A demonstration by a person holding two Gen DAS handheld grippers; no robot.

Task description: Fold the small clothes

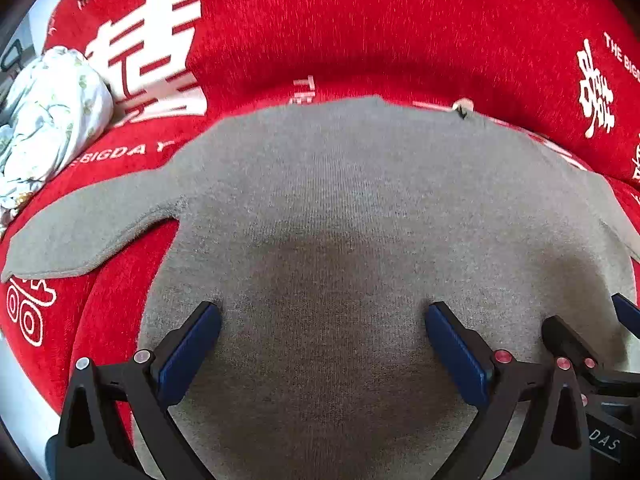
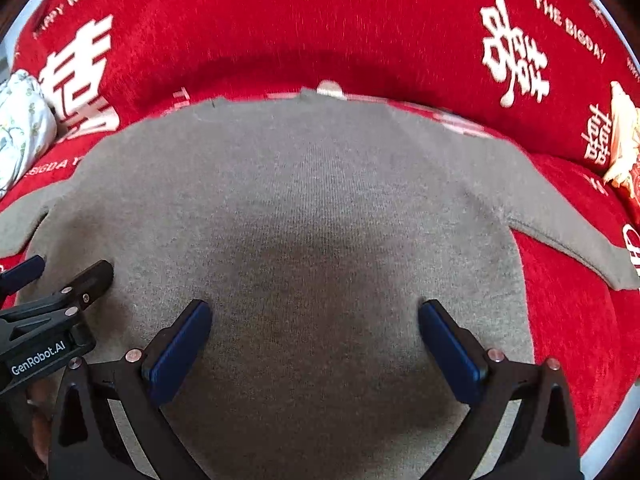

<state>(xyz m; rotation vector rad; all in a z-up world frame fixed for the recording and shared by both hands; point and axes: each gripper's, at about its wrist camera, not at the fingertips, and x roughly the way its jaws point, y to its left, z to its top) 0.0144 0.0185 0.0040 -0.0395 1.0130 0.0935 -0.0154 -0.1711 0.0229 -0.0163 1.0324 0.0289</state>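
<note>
The grey knit sweater lies flat on the red cover, sleeves out, nothing folded yet; left gripper and right gripper hover wide open, empty.

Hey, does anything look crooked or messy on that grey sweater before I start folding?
Nothing stands out. The grey knit sweater lies flat on the red printed cover, both sleeves spread out sideways, with no bunching or stains visible.
</note>
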